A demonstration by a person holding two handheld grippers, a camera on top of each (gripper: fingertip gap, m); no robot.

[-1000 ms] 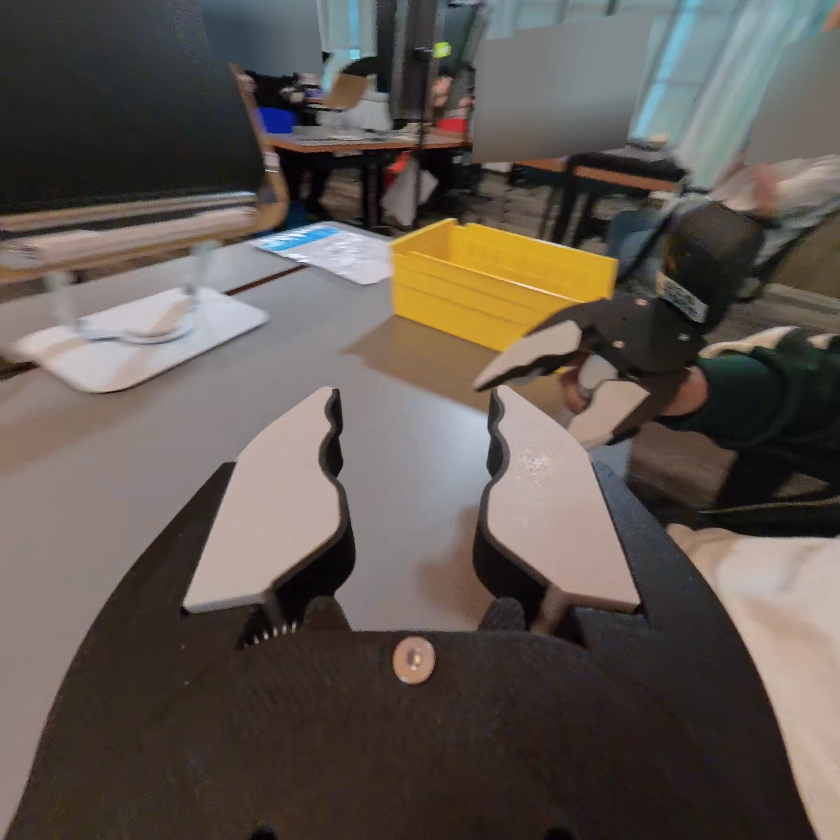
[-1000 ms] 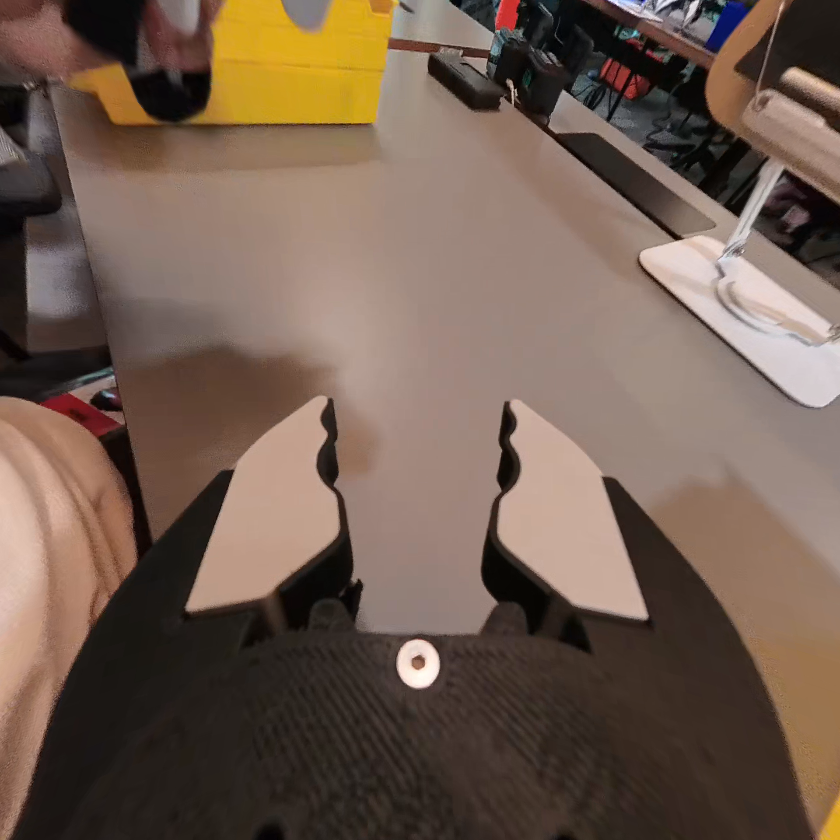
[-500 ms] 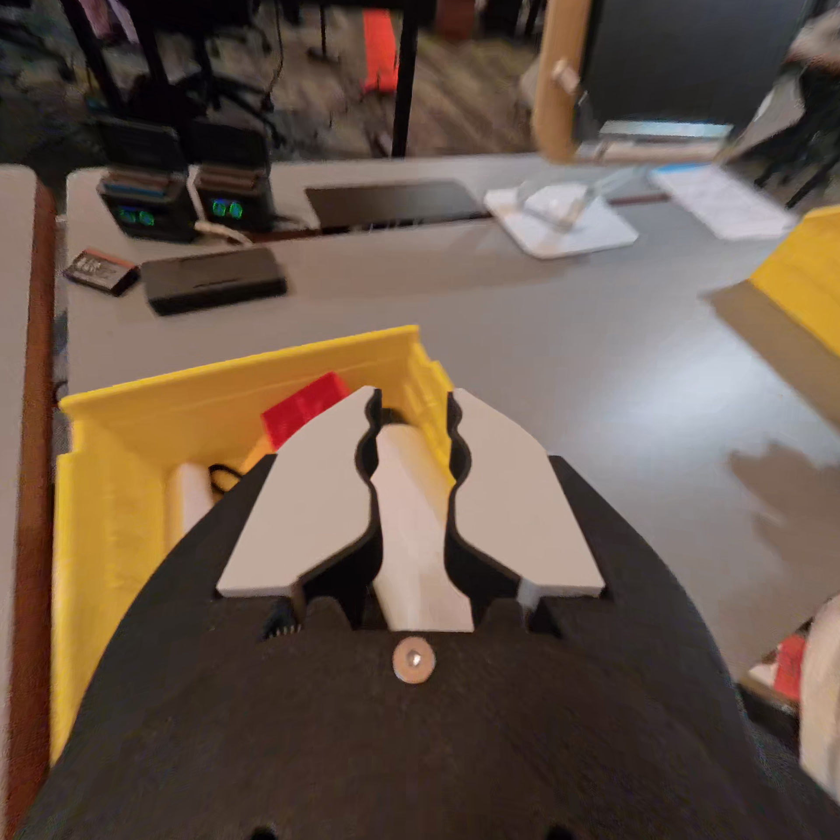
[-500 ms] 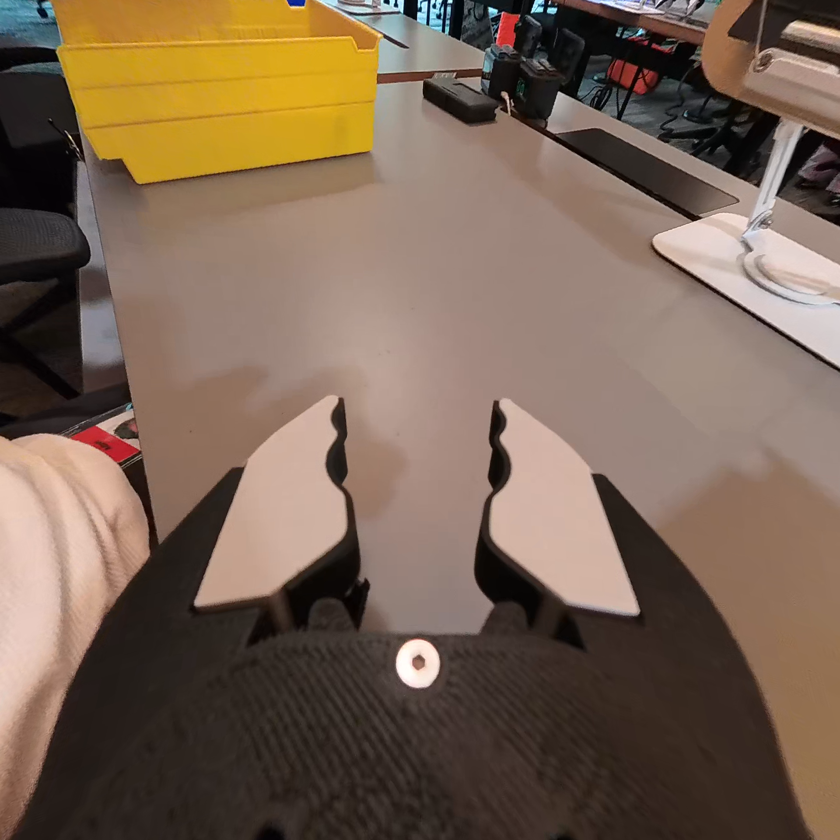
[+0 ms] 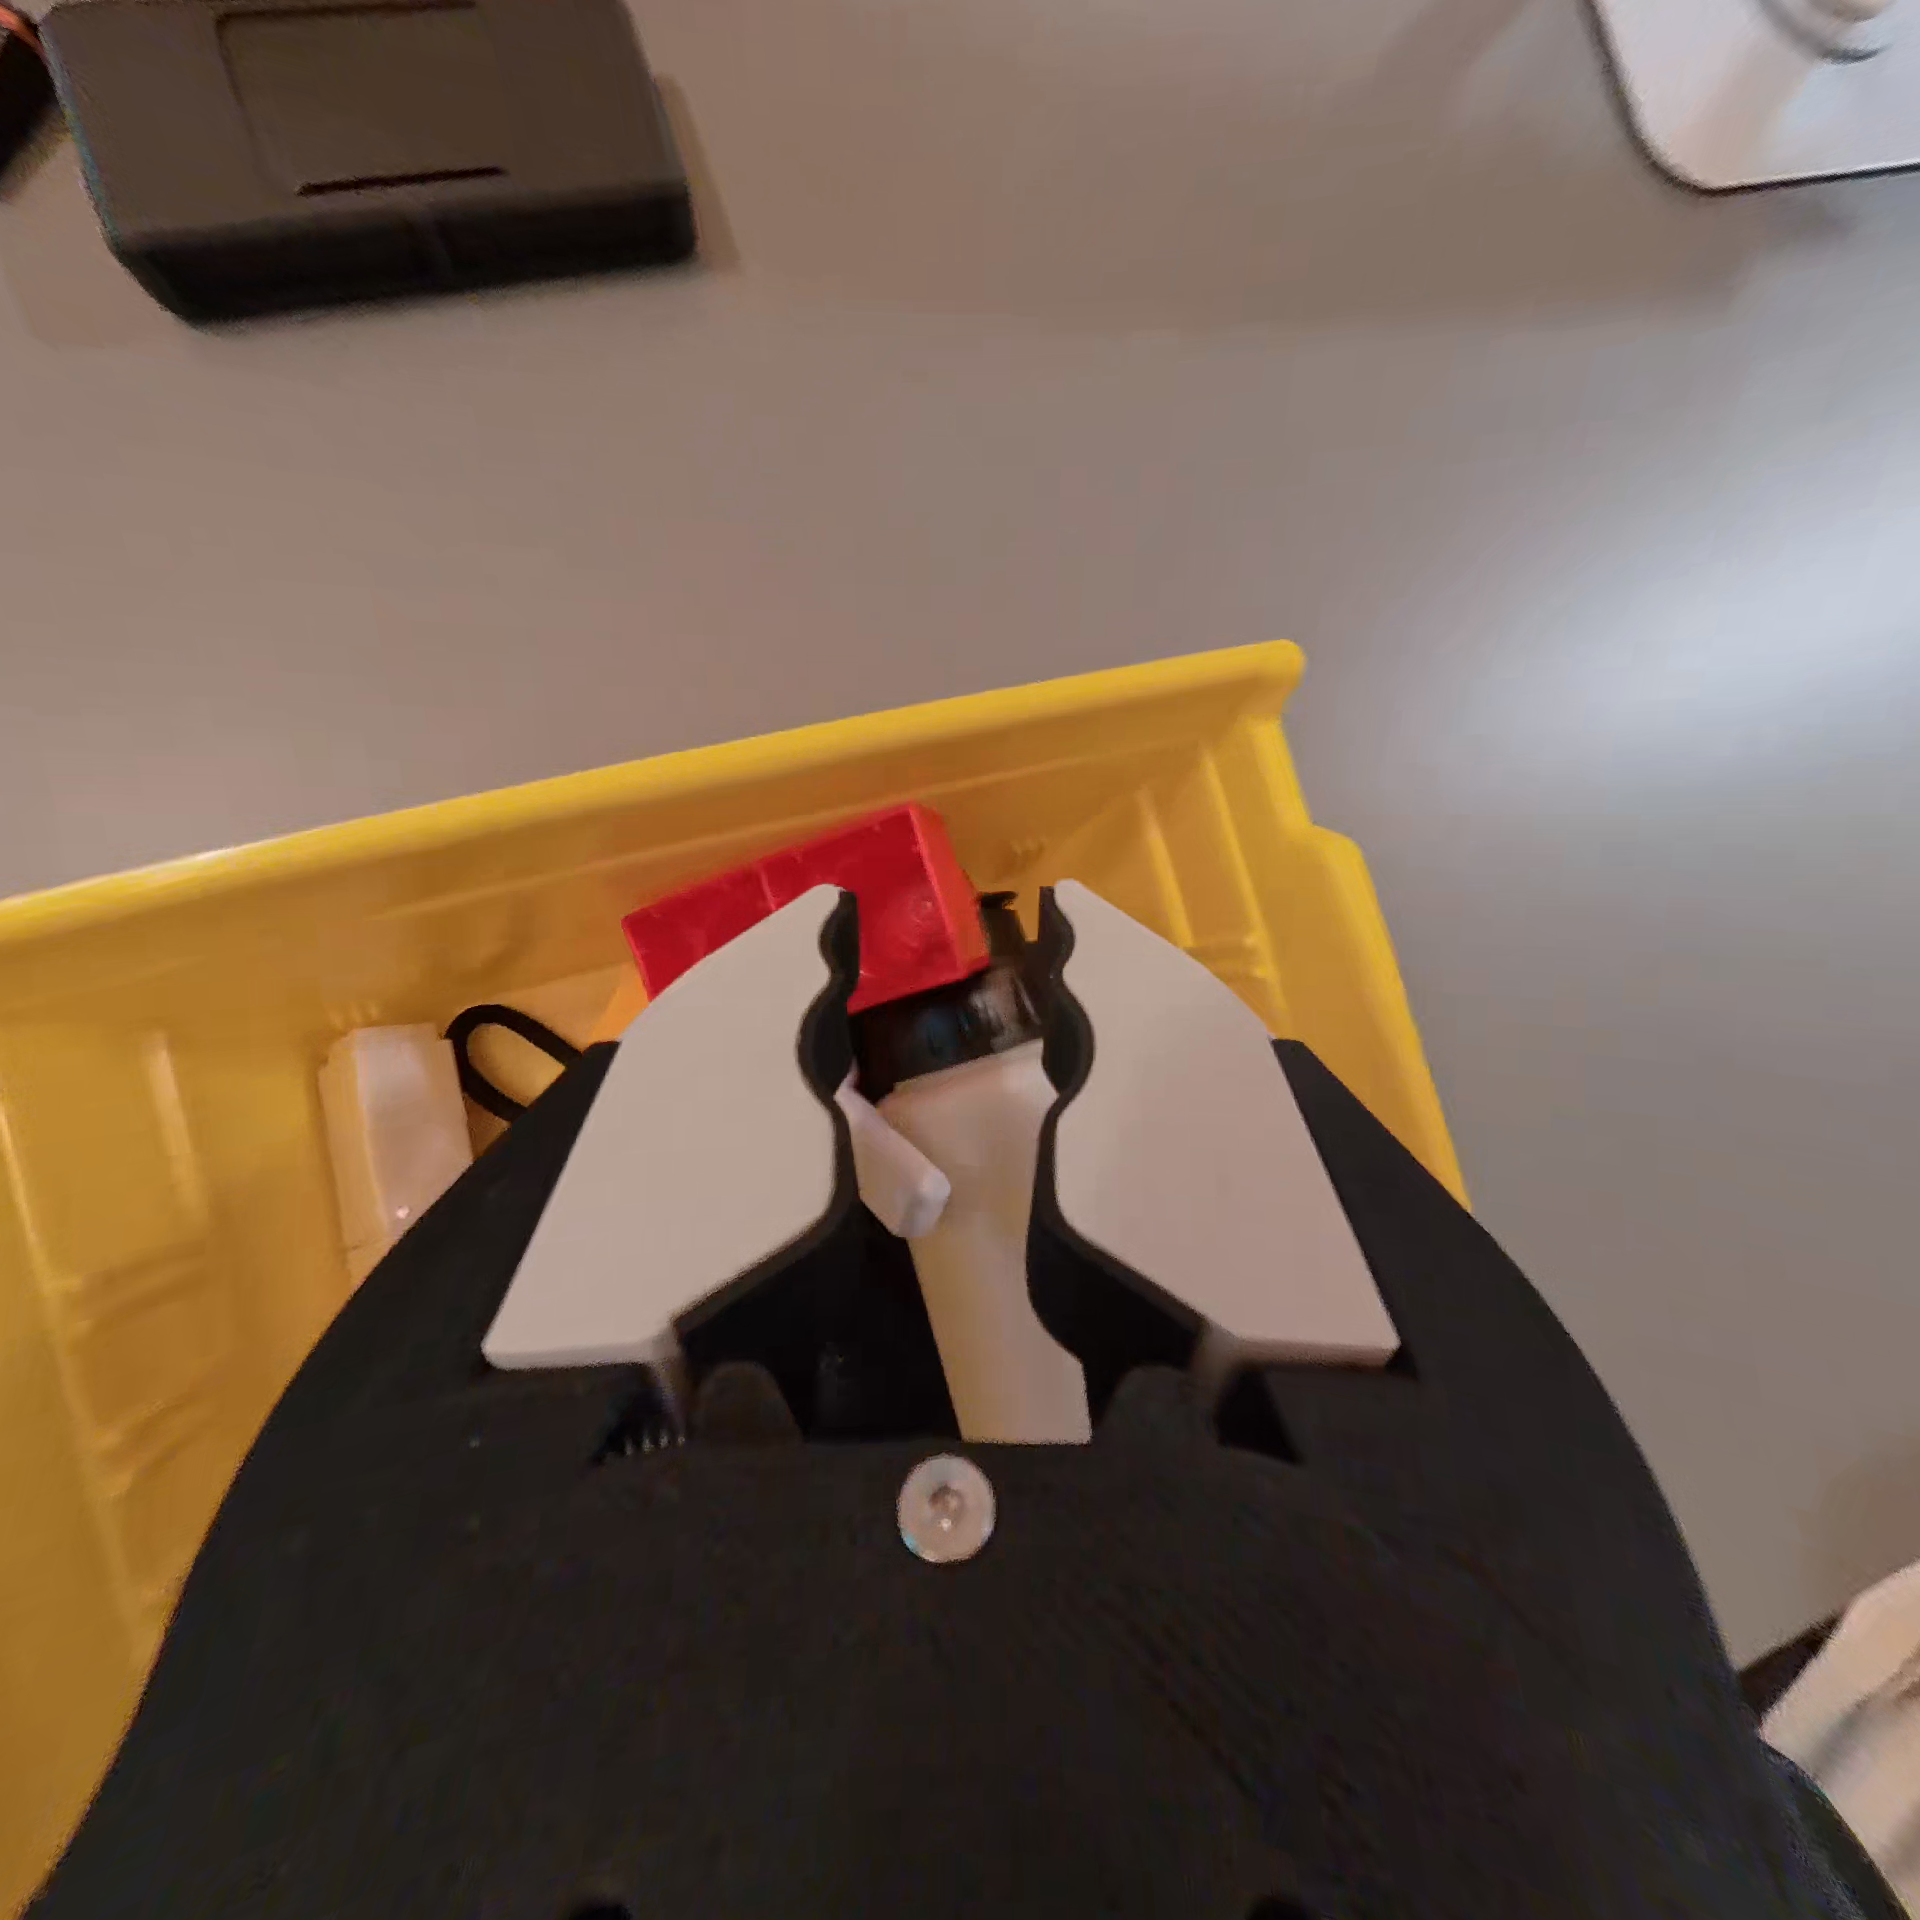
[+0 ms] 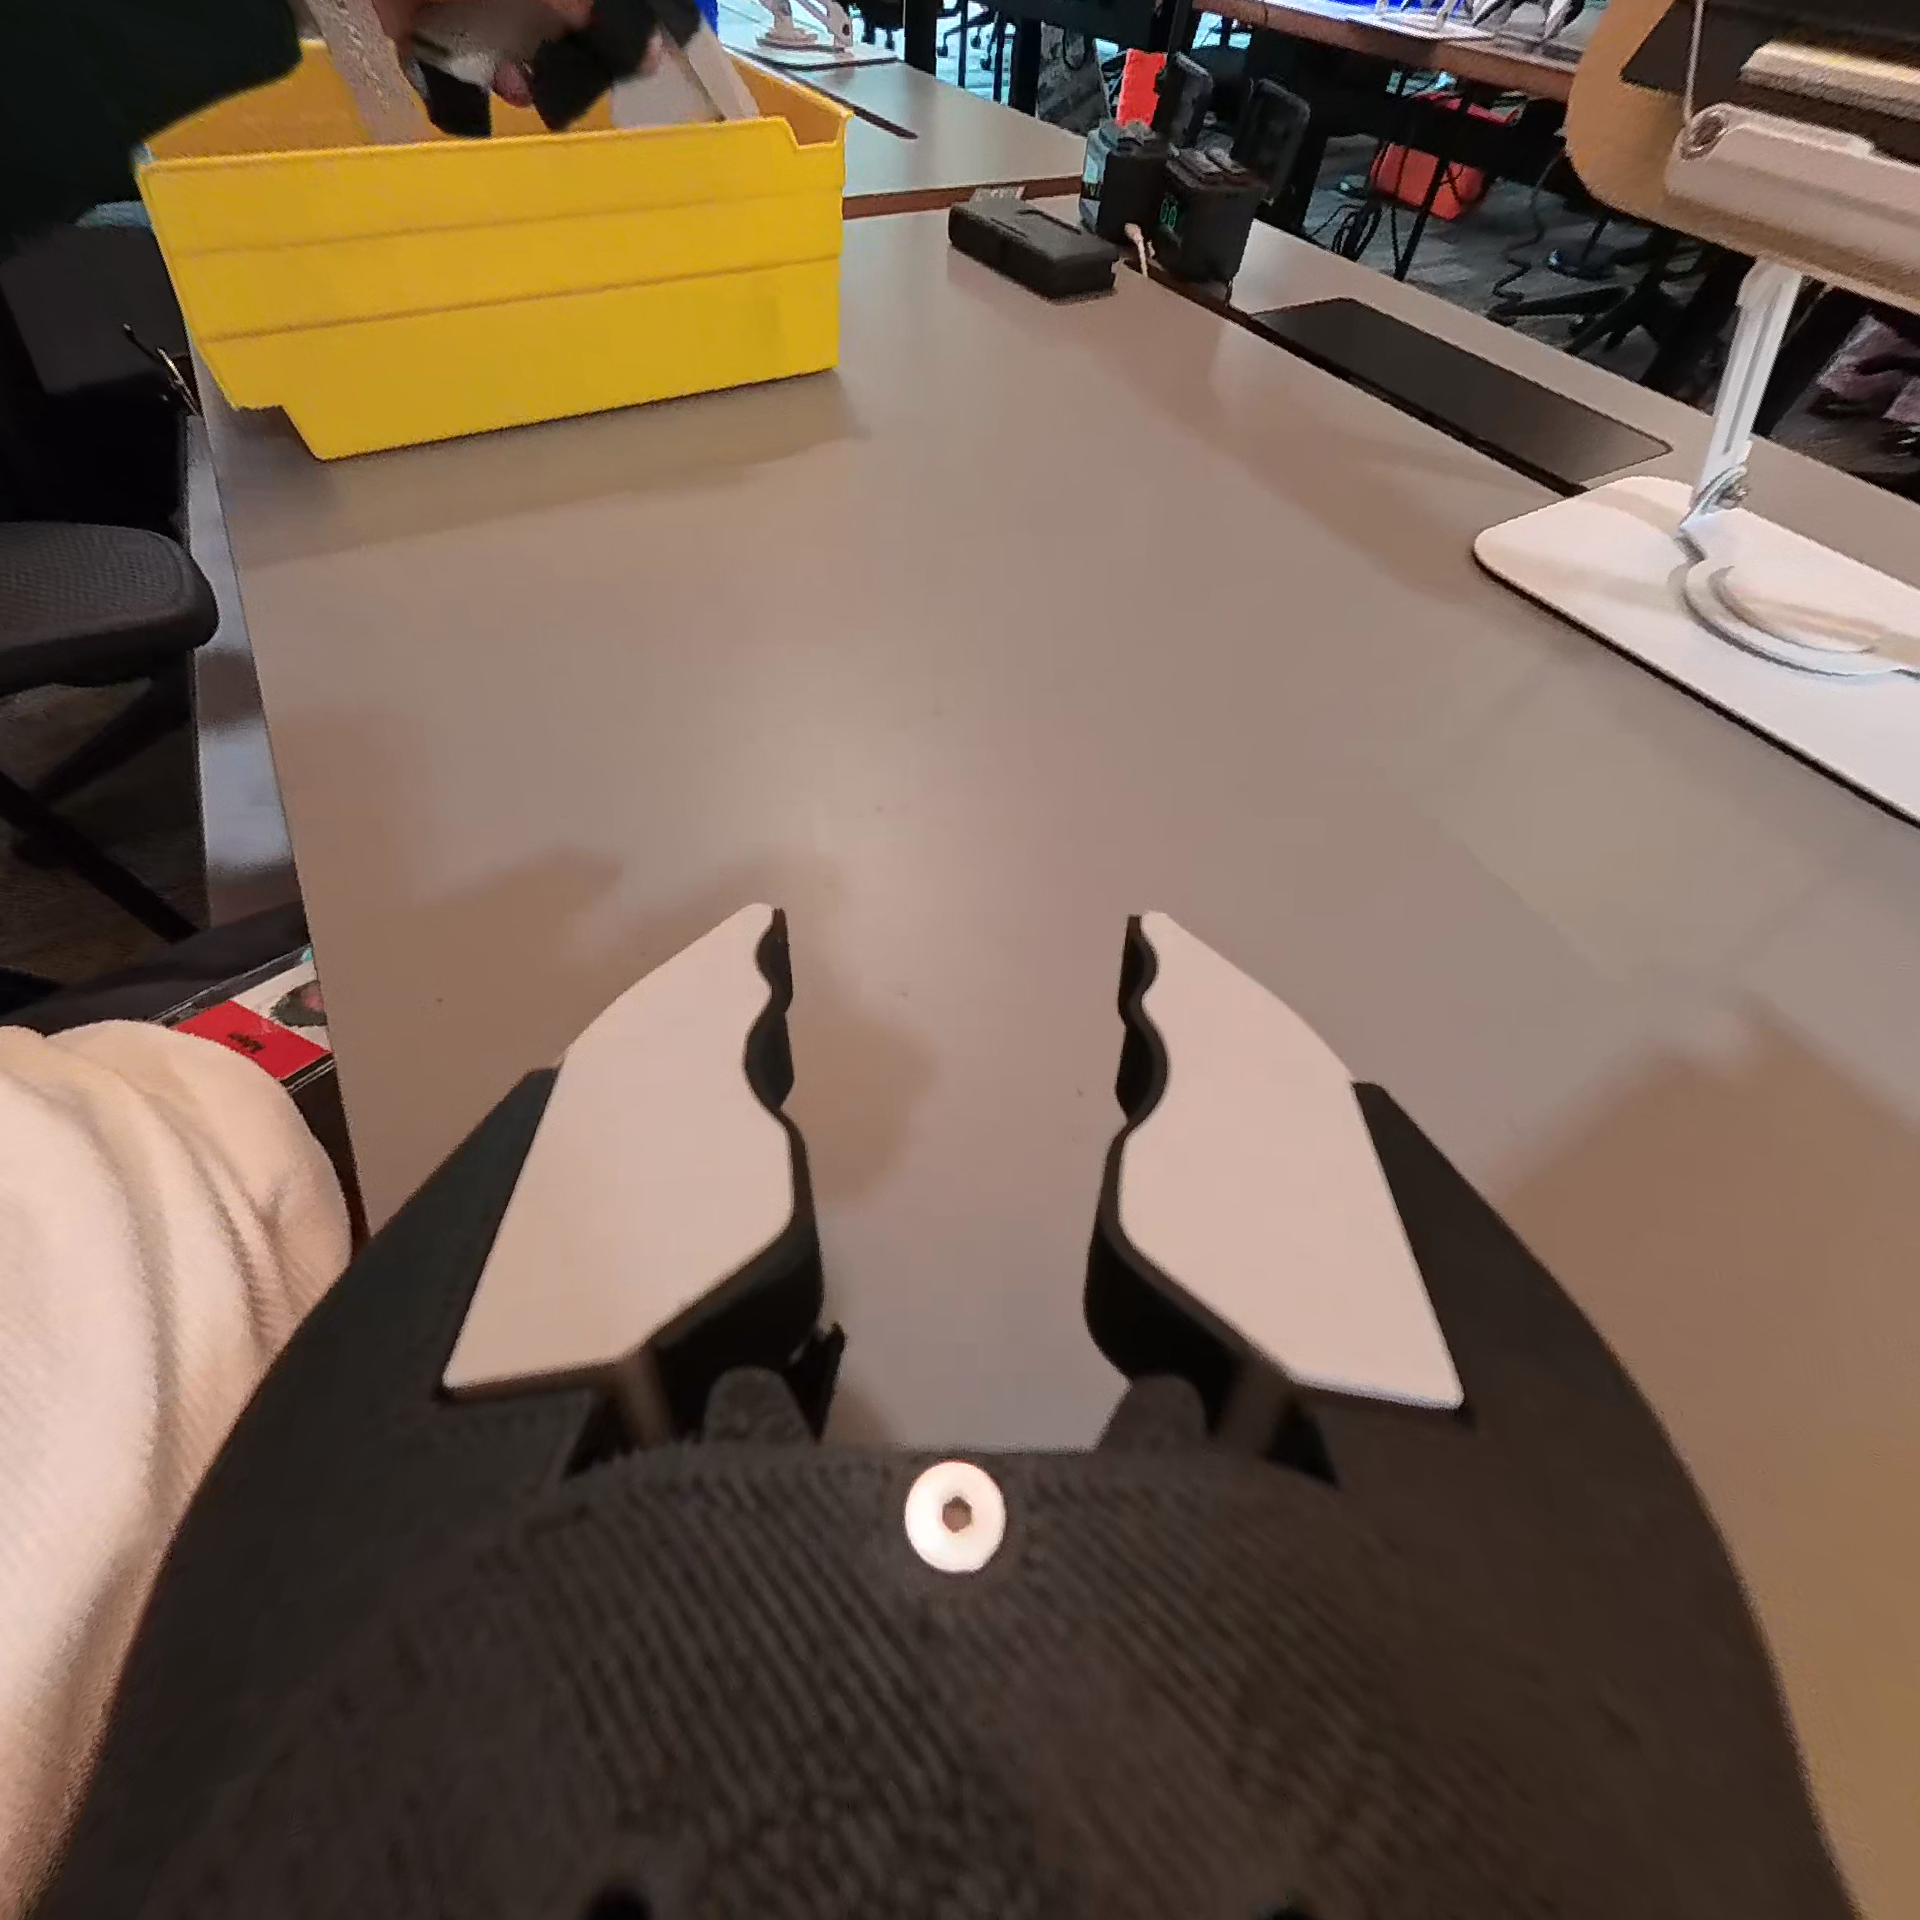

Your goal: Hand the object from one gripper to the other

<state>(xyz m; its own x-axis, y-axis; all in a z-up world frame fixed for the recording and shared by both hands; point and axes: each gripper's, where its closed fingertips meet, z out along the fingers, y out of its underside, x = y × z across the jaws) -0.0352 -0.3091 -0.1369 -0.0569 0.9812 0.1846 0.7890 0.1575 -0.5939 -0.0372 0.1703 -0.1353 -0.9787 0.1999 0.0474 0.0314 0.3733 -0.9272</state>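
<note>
Left tool [image 5: 945, 935] clasps a cream, black-capped object [image 5: 987, 1174], long axis along its fingers, centre frame; right tool [image 6: 954, 935] gapes, well apart.

L gripper [image 5: 945, 935] we hold pitched steeply down, fingers pointing away from us. Jaws drawn in to a narrow gap, grey fingers [image 5: 707, 1143] straddling a cream piece [image 5: 987, 1195] w/ a black end that lies along the gap. Can't tell if the pads actually press on it.

From the R wrist view the L gripper [image 6: 561, 62] shows far off top left, blurred, w/ our hand [image 6: 509, 78] wrapped on it and a dark sleeve [image 6: 104, 83] behind.

R gripper [image 6: 956, 920] we hold low, roughly level, aimed fwd. Jaws spread wide, nothing between them, fingers [image 6: 644, 1143] symmetric. Cream clothing [image 6: 125, 1299] of ours sits at the left edge; can't tell which body part.
</note>
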